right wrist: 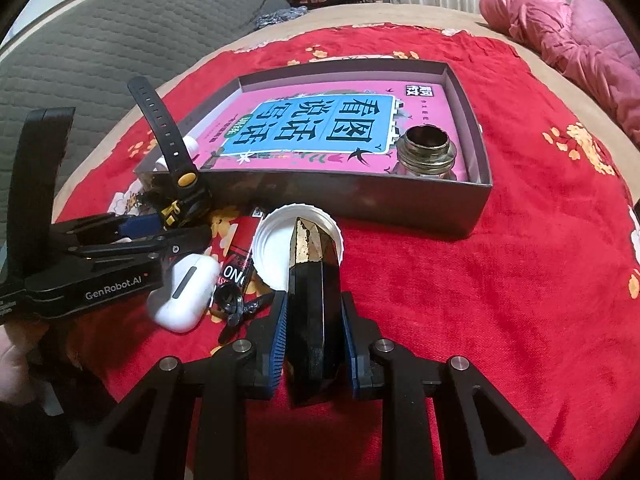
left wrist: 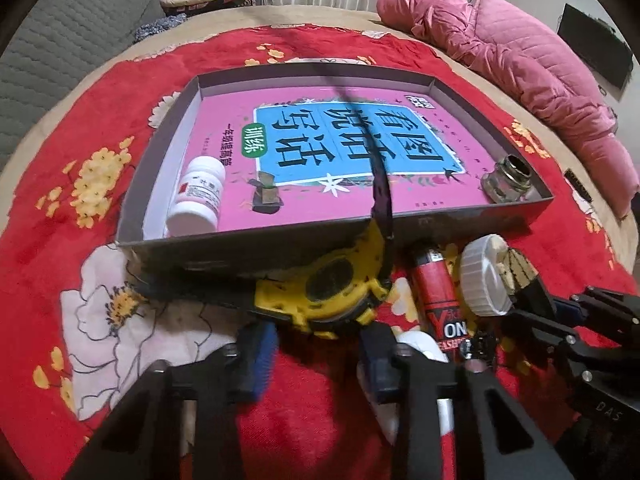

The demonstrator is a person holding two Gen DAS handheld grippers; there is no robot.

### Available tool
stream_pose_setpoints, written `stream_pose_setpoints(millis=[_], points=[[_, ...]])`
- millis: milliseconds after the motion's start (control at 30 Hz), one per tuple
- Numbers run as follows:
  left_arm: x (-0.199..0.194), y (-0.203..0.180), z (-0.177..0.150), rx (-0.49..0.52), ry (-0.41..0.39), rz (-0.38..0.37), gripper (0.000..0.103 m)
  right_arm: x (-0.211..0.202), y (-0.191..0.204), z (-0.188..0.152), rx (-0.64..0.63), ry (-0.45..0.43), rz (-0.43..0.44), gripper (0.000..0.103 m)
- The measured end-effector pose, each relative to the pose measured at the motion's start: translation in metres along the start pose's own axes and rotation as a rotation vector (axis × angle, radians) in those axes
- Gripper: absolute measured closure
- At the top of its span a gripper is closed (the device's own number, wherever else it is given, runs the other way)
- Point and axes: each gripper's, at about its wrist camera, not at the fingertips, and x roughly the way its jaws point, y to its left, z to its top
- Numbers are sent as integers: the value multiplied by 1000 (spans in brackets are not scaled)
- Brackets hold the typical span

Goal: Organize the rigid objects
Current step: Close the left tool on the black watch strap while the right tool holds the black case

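Red floral blanket covers the bed, w/ a shallow grey box sitting mid-scene as the collecting tray; a pink book lies flat inside as its floor. In the box: white pill bottle on its side at the near-left corner, glass ink jar upright at the near-right corner, prob. spread out so nothing knocks. Remaining clutter sits on the blanket just near of the box's front wall. Biggest there is the yellow watch, body right at the left gripper's tips, one strap arching up over the box wall. The blue pads look spread either side of the watch w/ a gap, so I read the jaws as apart and holding nothing, lined up for a grab. Right gripper is clamped on a dark crystal, point facing far, gold-flecked tip over a white lid; gripped across the flat sides for a firm hold. Crystal seems off the blanket, likely bound for the box. Left of the lid: red lighter, earbud case, small black clip, all untouched.
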Motion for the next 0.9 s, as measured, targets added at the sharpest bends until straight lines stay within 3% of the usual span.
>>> stream_pose_setpoints(millis=[333, 400, 900], points=[[-7, 10, -2, -66, -22, -79, 75, -3, -4, 1, 27, -7, 18, 78], [-9, 11, -3, -72, -23, -103, 95, -4, -5, 2, 29, -10, 19, 78], [-17, 17, -10, -115, -38, -187, 103, -8, -6, 4, 37, -34, 33, 79]])
